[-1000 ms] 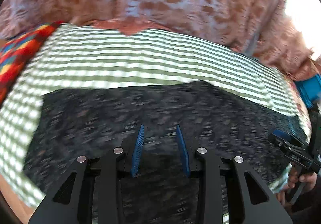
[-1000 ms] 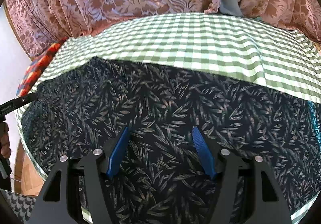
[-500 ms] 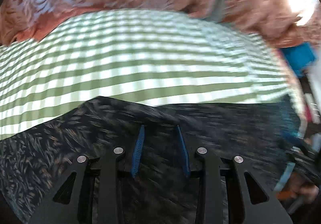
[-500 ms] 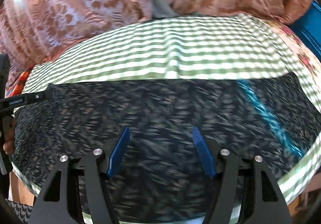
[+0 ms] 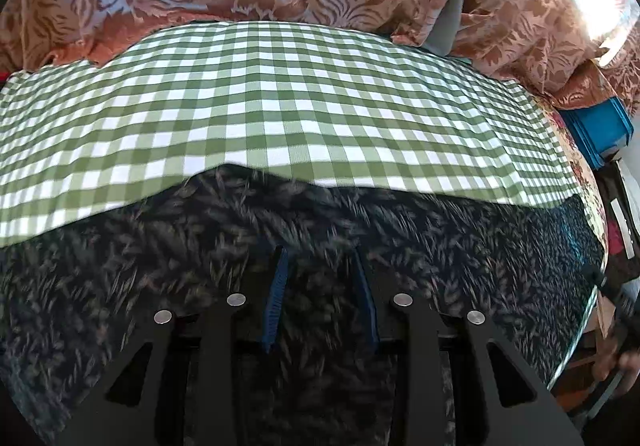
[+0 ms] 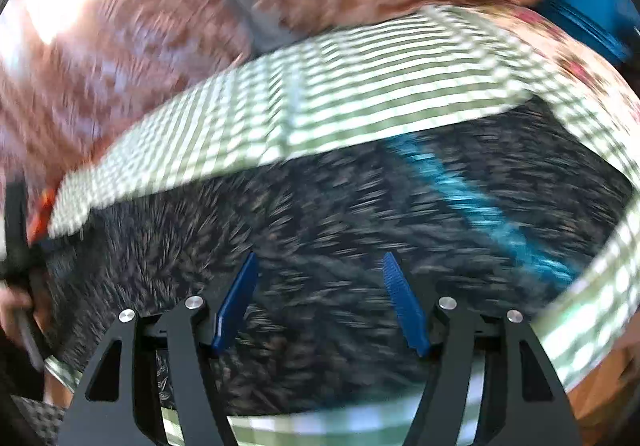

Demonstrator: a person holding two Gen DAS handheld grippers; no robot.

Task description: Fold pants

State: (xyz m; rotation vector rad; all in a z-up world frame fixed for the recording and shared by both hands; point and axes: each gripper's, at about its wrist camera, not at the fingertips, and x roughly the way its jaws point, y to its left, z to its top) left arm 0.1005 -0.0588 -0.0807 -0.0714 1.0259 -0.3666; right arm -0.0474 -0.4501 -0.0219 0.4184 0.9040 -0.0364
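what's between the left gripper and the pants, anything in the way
Nothing visible. The left gripper is open right over the dark leaf-print pants, which lie spread on the checked cloth with no other object between.

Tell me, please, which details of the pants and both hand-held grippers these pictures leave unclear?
- Right wrist view: motion blur smears the pants and their teal stripe.
- Left wrist view: the near part of the pants is hidden behind the left hand-held gripper.
- Right hand-held gripper: contact with the cloth is unreadable.

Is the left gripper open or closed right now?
Open. The left gripper shows a clear gap between its blue pads, with the dark leaf-print pants visible through it, unpinched.
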